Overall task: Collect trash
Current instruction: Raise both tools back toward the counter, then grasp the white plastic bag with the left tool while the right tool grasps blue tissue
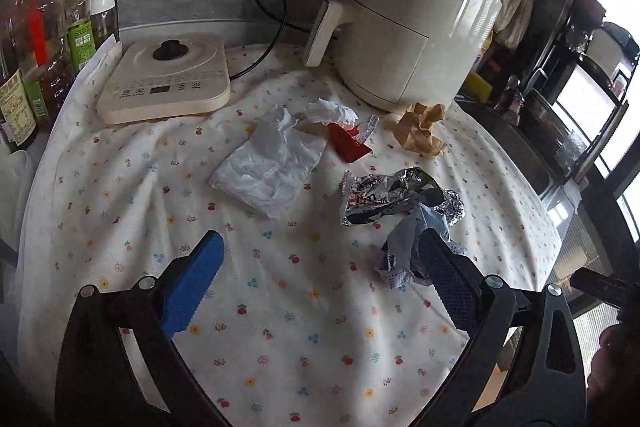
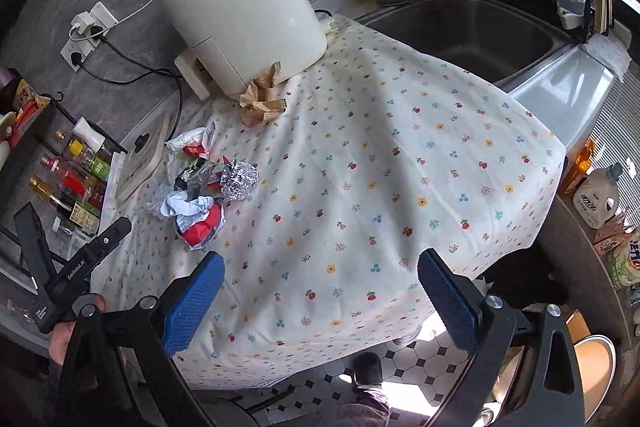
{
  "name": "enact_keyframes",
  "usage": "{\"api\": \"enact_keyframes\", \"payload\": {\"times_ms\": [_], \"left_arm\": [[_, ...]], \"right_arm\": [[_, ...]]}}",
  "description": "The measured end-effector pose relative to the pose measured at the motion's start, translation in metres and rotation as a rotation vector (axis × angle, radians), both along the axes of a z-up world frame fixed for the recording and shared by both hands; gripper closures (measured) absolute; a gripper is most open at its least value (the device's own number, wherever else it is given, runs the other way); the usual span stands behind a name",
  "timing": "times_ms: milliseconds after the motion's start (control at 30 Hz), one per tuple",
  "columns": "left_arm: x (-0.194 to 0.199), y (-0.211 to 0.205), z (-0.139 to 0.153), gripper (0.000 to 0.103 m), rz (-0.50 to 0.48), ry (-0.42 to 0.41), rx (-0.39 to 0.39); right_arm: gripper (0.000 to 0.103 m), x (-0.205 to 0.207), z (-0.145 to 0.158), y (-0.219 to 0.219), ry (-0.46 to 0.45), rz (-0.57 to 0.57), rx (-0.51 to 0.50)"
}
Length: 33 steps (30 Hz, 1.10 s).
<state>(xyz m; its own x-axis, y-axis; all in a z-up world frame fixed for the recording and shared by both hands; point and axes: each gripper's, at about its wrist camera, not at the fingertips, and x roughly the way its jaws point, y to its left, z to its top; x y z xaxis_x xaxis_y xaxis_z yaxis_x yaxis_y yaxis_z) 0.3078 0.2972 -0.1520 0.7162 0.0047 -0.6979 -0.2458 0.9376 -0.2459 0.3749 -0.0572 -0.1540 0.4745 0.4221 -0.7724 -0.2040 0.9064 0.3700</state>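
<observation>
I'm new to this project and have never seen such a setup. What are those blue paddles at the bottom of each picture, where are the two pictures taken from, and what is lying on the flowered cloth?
There is no robot here: a person holds a hand-held gripper in each hand, and each carries a wide-angle camera looking forward along its two blue pads. One picture comes from the left gripper, the other from the right gripper. Both have their jaws open and hold nothing.

On the flowered cloth lies trash: a white tissue, a red wrapper, crumpled brown paper, a silver foil wrapper and a bluish crumpled wrapper close to the left gripper's right pad. Behind stand a cream air fryer and a flat kettle base.
</observation>
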Motion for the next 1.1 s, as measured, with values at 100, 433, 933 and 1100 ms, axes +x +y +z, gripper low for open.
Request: {"api": "enact_keyframes", "payload": {"times_ms": [100, 433, 933, 1100], "left_arm": [[0.005, 0.023, -0.002, 0.006, 0.003, 0.009, 0.007], [0.039, 0.063, -0.023, 0.036, -0.023, 0.062, -0.041], [0.083, 0.058, -0.048, 0.069, -0.075, 0.182, 0.086], [0.069, 0.058, -0.045, 0.097, -0.070, 0.179, 0.066]], "right_arm": [[0.008, 0.009, 0.000, 0.031, 0.002, 0.026, 0.003], [0.009, 0.031, -0.004, 0.119, 0.038, 0.145, -0.056], [0.010, 0.047, -0.016, 0.170, 0.083, 0.218, -0.103], [0.011, 0.053, -0.025, 0.178, 0.095, 0.245, -0.105]]}}
